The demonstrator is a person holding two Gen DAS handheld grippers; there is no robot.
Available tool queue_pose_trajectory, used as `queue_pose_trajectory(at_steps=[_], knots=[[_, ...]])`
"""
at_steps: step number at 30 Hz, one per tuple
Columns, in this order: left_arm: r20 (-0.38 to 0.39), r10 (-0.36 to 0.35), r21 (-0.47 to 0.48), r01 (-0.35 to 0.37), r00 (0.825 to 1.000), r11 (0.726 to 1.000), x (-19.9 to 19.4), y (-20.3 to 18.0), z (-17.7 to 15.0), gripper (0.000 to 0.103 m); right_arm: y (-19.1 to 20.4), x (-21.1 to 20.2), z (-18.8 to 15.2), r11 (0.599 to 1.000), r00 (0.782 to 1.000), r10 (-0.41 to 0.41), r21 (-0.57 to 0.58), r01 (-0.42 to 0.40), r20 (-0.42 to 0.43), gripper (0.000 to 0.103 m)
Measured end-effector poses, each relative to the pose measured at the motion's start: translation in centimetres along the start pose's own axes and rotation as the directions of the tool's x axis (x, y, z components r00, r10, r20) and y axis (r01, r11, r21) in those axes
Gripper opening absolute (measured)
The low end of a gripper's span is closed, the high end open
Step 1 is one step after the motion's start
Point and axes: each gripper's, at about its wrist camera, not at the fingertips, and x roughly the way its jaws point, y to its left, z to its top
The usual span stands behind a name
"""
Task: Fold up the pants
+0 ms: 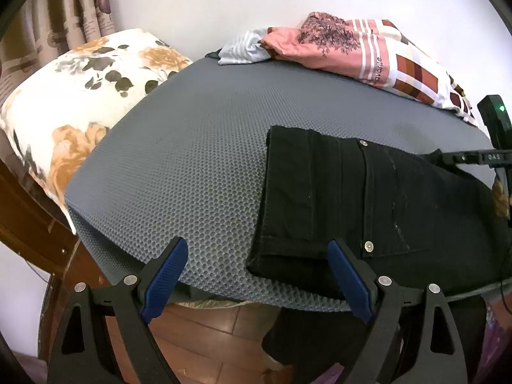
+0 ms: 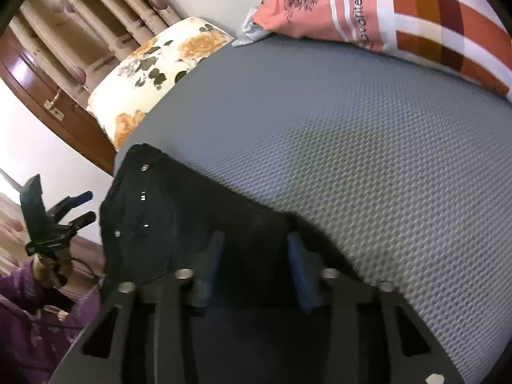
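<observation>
Now: left claw tilted down, wide | right claw over pants

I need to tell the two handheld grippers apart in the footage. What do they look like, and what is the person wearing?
They look alike. The left gripper has a black frame with triangular cut-outs, silver round rivets and textured blue pads. The right gripper has the same black frame, rivets and blue pads; its side carries a black box with a green light. A purple sleeve and thin black cables show.
</observation>
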Motion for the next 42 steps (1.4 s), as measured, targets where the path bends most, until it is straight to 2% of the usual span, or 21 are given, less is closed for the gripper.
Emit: queue_pose_trajectory(at_steps=[3, 7, 11, 16, 20, 21, 23, 24, 26, 27, 28, 30, 31, 32, 35, 36, 38, 39, 40, 42], knots=[[0.001, 0.002, -0.007, -0.002, 1.0, 1.0, 0.1, 0.1, 0.1, 0.089, -0.5, -0.3, 0.0, 0.999, 0.999, -0.04, 0.002, 0.04, 0.033, 0.011], [-0.012, 0.006, -0.025, -0.007, 1.0, 1.0, 0.4, 0.6, 0.0, 0.089, -0.9, 0.3, 0.4, 0.994, 0.992, -0.106, 0.03, 0.104, 0.07, 0.008], [-0.024, -0.001, -0.044, 0.0, 1.0, 0.999, 0.7, 0.9, -0.1, 0.089, -1.9, 0.8, 0.9, 0.988, 0.986, -0.129, 0.093, 0.12, 0.103, 0.006], [-0.032, -0.006, -0.037, 0.005, 0.999, 0.999, 0.7, 0.6, 0.0, 0.089, -1.2, 1.5, 1.3, 0.985, 0.981, -0.166, 0.061, 0.16, 0.099, 0.006], [-0.017, -0.001, -0.005, 0.001, 1.0, 1.0, 0.4, -0.3, 0.1, 0.089, -1.8, 1.1, 1.2, 0.989, 0.986, -0.119, 0.099, 0.108, 0.119, 0.015], [-0.017, 0.002, 0.008, -0.002, 1.0, 1.0, 0.4, -0.5, 0.1, 0.089, -2.1, 0.8, 1.2, 0.988, 0.985, -0.109, 0.124, 0.093, 0.13, 0.025], [-0.02, 0.022, 0.038, -0.022, 1.0, 0.999, 0.4, -1.1, 0.1, 0.089, -3.4, -0.8, 0.9, 0.974, 0.976, -0.092, 0.221, 0.048, 0.195, 0.03], [-0.017, 0.032, 0.052, -0.031, 0.999, 0.998, 0.3, -1.3, 0.1, 0.089, -4.1, -2.1, 0.5, 0.961, 0.965, -0.09, 0.276, 0.019, 0.245, 0.03], [0.006, 0.041, 0.067, -0.041, 0.999, 0.997, -0.3, -1.6, 0.3, 0.089, -5.7, -6.2, -1.5, 0.91, 0.919, -0.082, 0.405, -0.089, 0.386, 0.031], [0.022, 0.041, 0.068, -0.043, 0.999, 0.997, -0.7, -1.7, 0.4, 0.089, -6.3, -8.2, -2.9, 0.883, 0.893, -0.083, 0.447, -0.14, 0.442, 0.036], [0.039, 0.036, 0.067, -0.038, 0.999, 0.997, -1.1, -1.7, 0.5, 0.089, -6.8, -11.0, -5.8, 0.847, 0.857, -0.105, 0.497, -0.188, 0.504, 0.039], [0.064, 0.013, 0.06, -0.017, 0.998, 0.998, -1.8, -1.7, 0.8, 0.089, -7.2, -15.6, -11.8, 0.792, 0.805, -0.194, 0.574, -0.21, 0.561, 0.058], [0.072, 0.003, 0.056, -0.007, 0.997, 0.998, -2.1, -1.7, 0.8, 0.089, -7.5, -17.2, -14.3, 0.771, 0.788, -0.227, 0.6, -0.213, 0.572, 0.061], [0.076, -0.004, 0.054, 0.0, 0.997, 0.999, -2.3, -1.8, 0.8, 0.089, -7.7, -19.3, -17.8, 0.74, 0.772, -0.283, 0.642, -0.201, 0.569, 0.061], [0.075, -0.032, 0.052, 0.029, 0.997, 0.998, -2.5, -1.9, 0.7, 0.089, -8.6, -25.0, -27.9, 0.62, 0.734, -0.481, 0.778, -0.102, 0.479, 0.061], [0.07, -0.038, 0.052, 0.035, 0.997, 0.998, -2.5, -2.1, 0.6, 0.089, -9.0, -27.2, -32.0, 0.544, 0.709, -0.562, 0.836, -0.072, 0.427, 0.061], [0.058, -0.051, 0.054, 0.048, 0.997, 0.997, -2.4, -2.3, 0.6, 0.089, -9.6, -29.6, -37.1, 0.457, 0.671, -0.64, 0.887, -0.061, 0.375, 0.061], [0.053, -0.054, 0.056, 0.051, 0.997, 0.997, -2.4, -2.5, 0.6, 0.089, -9.8, -30.8, -39.9, 0.398, 0.65, -0.682, 0.916, -0.054, 0.334, 0.061], [0.053, -0.055, 0.058, 0.052, 0.997, 0.997, -2.5, -2.7, 0.6, 0.089, -10.0, -31.9, -43.0, 0.34, 0.627, -0.711, 0.936, -0.091, 0.319, 0.061], [0.068, -0.054, 0.072, 0.05, 0.996, 0.996, -2.9, -3.1, 0.5, 0.089, -10.3, -32.8, -46.9, 0.313, 0.596, -0.711, 0.927, -0.208, 0.374, 0.057]])
